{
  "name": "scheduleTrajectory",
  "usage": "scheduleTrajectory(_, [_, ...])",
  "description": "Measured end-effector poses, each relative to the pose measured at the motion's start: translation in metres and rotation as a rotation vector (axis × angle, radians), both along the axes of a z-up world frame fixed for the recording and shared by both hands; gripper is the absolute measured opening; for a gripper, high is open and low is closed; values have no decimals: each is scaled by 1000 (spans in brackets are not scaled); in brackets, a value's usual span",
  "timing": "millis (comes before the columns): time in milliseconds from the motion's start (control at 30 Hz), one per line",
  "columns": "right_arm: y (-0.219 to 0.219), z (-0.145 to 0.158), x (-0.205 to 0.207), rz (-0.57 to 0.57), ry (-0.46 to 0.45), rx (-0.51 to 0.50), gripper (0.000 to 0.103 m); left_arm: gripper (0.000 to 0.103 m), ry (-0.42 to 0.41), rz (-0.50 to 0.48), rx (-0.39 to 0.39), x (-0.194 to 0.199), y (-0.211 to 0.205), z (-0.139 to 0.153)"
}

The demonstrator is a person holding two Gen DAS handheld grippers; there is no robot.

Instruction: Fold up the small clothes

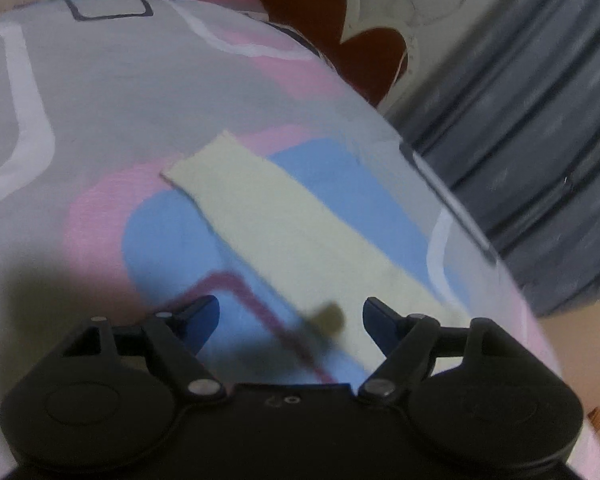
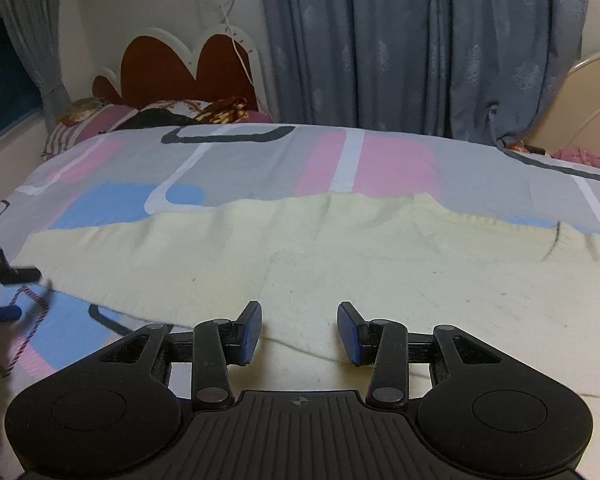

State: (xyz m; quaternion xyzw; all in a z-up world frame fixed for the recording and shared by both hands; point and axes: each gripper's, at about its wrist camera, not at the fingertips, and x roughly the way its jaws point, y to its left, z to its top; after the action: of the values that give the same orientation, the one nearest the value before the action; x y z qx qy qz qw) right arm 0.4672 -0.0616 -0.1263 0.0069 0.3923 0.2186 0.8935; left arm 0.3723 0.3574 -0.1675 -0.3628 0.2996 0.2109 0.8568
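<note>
Cream garment (image 2: 340, 264) lies spread flat on the bed (image 2: 380, 160), over a grey, pink and blue patterned cover; one long narrow part of it (image 1: 284, 224) runs diagonally across a blue patch; left gripper (image 1: 291, 316) fingers spread, holding nothing, above that part and a dark red cord (image 1: 260, 300); right gripper (image 2: 299, 332) fingers spread, empty, low over the garment's near edge; grey curtains (image 2: 420, 40) behind the bed.

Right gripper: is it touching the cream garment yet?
Cannot tell. In the right wrist view the right gripper is open over the cream garment, but no clear gap or contact shows at the fingertips.
</note>
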Motion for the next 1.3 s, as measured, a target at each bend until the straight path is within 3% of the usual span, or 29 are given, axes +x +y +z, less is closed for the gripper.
scheduleTrajectory(33, [1, -2, 2, -4, 1, -3, 42, 75, -18, 10, -11, 2, 4, -1])
scheduleTrajectory(233, [0, -13, 11, -22, 6, -10, 42, 40, -86, 71, -18, 9, 16, -12])
scheduleTrajectory(300, [-2, -15, 13, -28, 5, -12, 42, 18, -83, 78, -12, 8, 23, -15])
scheduleTrajectory(400, [-7, -16, 15, -43, -4, -15, 42, 5, -80, 103, -21, 13, 27, -20])
scheduleTrajectory(500, [-12, -15, 17, -59, -17, -18, 42, 3, -97, 89, 30, 14, 21, -12])
scheduleTrajectory(700, [-8, -31, 21, -22, -12, -117, 42, 2, -185, -27, 151, 21, -13, 27])
scheduleTrajectory(833, [-23, -26, 23, -54, 17, -10, 42, 2, -246, -137, 225, 33, -53, 54])
scheduleTrajectory(967, [-39, -16, 19, -73, 3, 33, 42, 2, -301, -303, 280, 53, -111, 73])
scheduleTrajectory(1133, [-70, -5, 9, -111, -11, 51, 42, 3, -327, -521, 319, 71, -195, 73])
scheduleTrajectory(1300, [-116, 2, -2, -178, -14, 63, 42, 3, -315, -703, 325, 84, -279, 49])
